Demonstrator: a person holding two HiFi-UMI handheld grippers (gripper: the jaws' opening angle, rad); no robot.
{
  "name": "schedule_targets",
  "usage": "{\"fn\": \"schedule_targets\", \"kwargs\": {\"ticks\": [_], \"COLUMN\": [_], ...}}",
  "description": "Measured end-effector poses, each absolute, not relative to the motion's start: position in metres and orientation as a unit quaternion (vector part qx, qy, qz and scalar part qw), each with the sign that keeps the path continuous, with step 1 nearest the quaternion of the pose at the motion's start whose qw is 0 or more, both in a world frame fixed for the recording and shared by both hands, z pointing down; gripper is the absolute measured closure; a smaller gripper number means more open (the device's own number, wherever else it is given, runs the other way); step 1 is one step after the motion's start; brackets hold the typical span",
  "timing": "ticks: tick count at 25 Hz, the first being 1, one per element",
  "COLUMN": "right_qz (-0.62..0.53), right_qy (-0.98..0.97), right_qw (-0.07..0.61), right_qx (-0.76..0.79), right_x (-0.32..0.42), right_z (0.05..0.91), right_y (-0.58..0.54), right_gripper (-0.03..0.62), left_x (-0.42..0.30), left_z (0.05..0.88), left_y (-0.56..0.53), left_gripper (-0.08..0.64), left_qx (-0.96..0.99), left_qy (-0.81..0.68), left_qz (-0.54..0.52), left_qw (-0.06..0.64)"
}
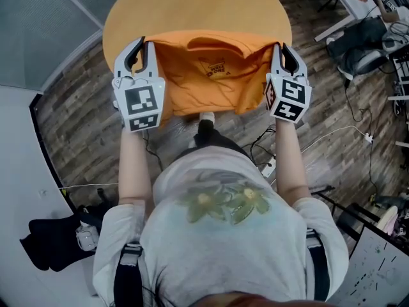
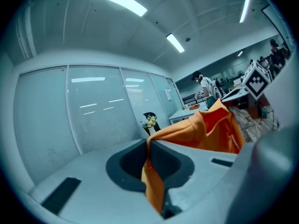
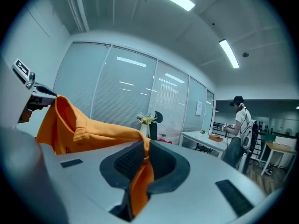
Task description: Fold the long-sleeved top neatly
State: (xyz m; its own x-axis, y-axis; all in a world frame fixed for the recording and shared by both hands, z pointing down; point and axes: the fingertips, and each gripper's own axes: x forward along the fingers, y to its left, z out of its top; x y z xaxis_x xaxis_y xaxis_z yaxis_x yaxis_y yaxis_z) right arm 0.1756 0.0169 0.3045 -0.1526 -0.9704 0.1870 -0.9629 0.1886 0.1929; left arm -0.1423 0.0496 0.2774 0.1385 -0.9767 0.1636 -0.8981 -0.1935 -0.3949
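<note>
Head view: I hold the orange top [image 1: 204,75] up at the round table's [image 1: 192,5] near edge.
Left gripper [image 1: 138,48] and right gripper [image 1: 285,51] each pinch its edge, so the cloth spreads wide between them, ready, I judge, to lay flat.

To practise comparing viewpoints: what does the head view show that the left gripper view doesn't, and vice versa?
Head view only: the round table, the person's shirt. Left gripper view only: ceiling lights, a glass wall, cloth pinched between the left gripper's shut jaws. Both: the orange top and the right gripper holding its other end.
</note>
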Motion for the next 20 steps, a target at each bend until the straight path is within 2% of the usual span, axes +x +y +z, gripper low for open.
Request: {"fn": "schedule_targets", "kwargs": {"ticks": [20], "right_qz": [0.052], "right_qy": [-0.766], "right_qw": [0.240], "right_qx": [0.594], "right_x": [0.169], "right_z": [0.418], "right_y": [-0.157], "right_gripper": [0.543], "left_x": [-0.148], "left_z": [0.390], "left_y": [-0.115], "left_gripper": [0.534], "left_qx": [-0.740], "left_qy": [0.614], "left_qz": [-0.273], "left_qw": [-0.003]}}
